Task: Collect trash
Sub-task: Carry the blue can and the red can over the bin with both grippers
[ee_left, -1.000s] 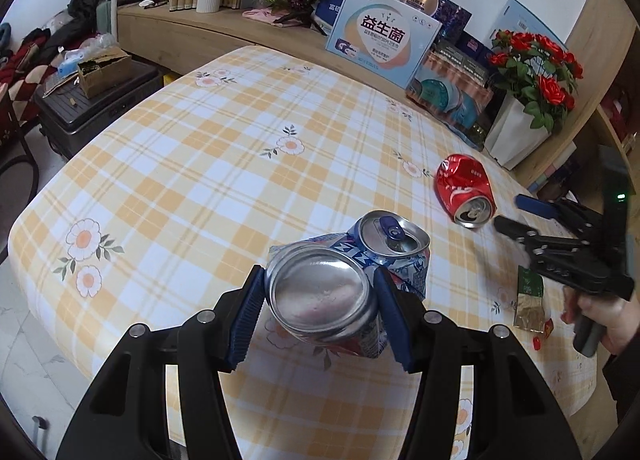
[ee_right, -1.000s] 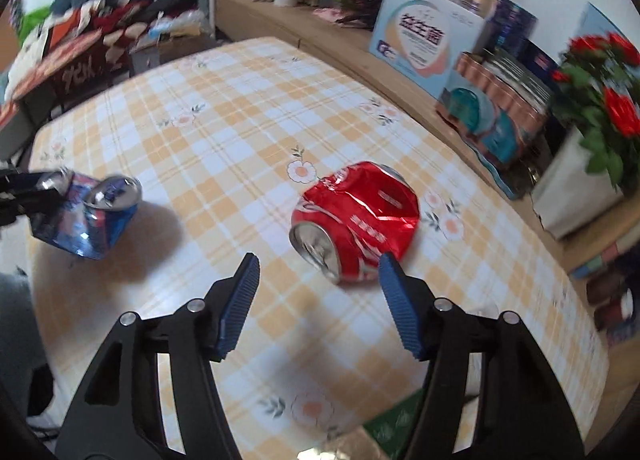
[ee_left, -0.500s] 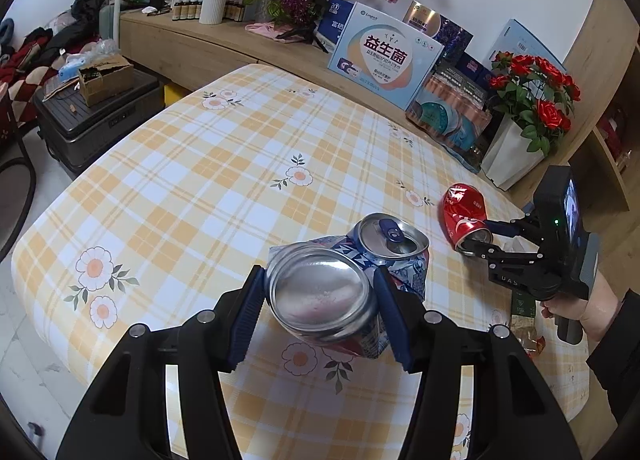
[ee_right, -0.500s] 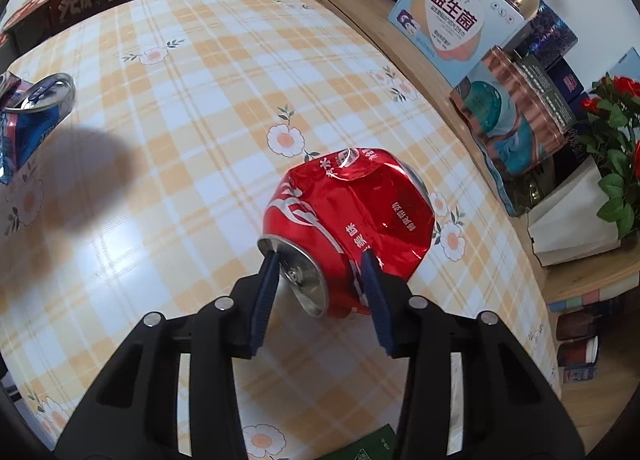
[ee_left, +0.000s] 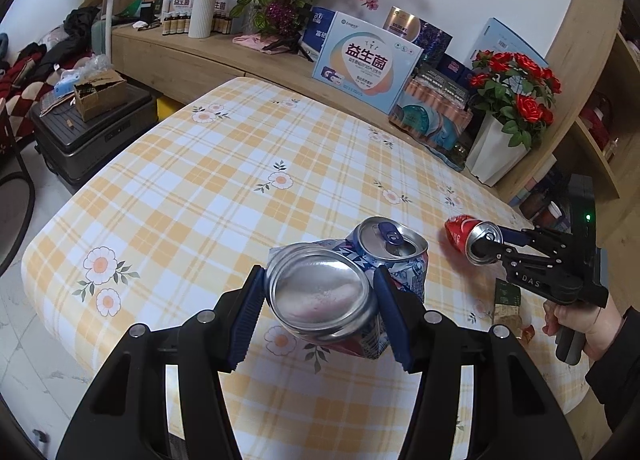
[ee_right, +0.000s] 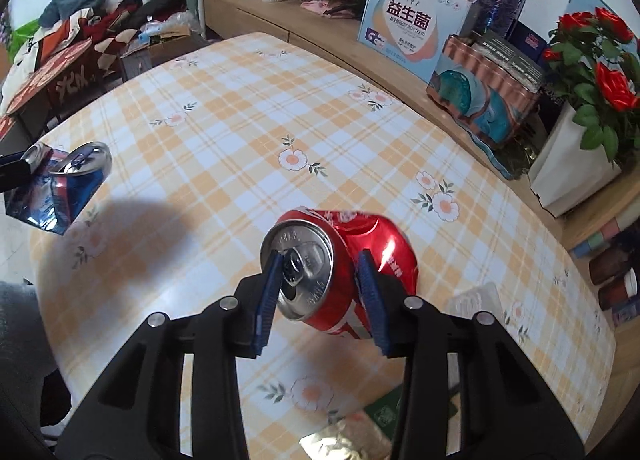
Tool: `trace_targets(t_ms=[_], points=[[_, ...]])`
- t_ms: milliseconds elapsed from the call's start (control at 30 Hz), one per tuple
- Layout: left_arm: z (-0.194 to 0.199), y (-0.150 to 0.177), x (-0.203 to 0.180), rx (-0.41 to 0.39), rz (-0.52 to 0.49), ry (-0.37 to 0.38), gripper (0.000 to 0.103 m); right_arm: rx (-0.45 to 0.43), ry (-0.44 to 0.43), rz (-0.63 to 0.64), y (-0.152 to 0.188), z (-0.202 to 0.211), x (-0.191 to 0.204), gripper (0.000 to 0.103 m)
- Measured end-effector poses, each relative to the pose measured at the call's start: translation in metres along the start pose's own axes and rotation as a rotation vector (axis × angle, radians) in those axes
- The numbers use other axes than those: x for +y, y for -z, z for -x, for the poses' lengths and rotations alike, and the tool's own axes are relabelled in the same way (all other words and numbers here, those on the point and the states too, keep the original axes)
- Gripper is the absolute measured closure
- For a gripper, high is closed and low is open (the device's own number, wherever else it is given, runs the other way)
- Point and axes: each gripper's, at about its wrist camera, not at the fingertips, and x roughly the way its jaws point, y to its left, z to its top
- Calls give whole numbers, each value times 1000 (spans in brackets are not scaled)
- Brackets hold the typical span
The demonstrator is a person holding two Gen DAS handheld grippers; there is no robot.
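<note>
The checked table [ee_left: 208,188] lies open ahead, while boxes [ee_left: 366,64] and a flower pot [ee_left: 490,152] block its far edge.

Green packet [ee_right: 390,410] partly hidden behind right gripper's fingers [ee_right: 370,296].

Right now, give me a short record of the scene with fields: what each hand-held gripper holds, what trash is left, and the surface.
left hand-held gripper: shut on the crushed blue can, held above the table
right hand-held gripper: shut on the crushed red can, fingers at its top end
trash left: green packet and small wrappers near the table edge
surface: table with yellow checked floral cloth
bin: none in view
</note>
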Motion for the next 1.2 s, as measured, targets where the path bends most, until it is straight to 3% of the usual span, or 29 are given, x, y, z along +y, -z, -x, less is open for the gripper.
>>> trace_targets(t_ms=[367, 633, 1200], points=[[33, 12, -21, -11, -44, 33, 49, -49, -2, -84, 49, 50, 8, 62], [63, 18, -32, -28, -83, 53, 49, -148, -11, -156, 72, 104, 19, 62], [137, 66, -37, -40, -151, 40, 50, -291, -4, -282, 157, 222, 84, 63]])
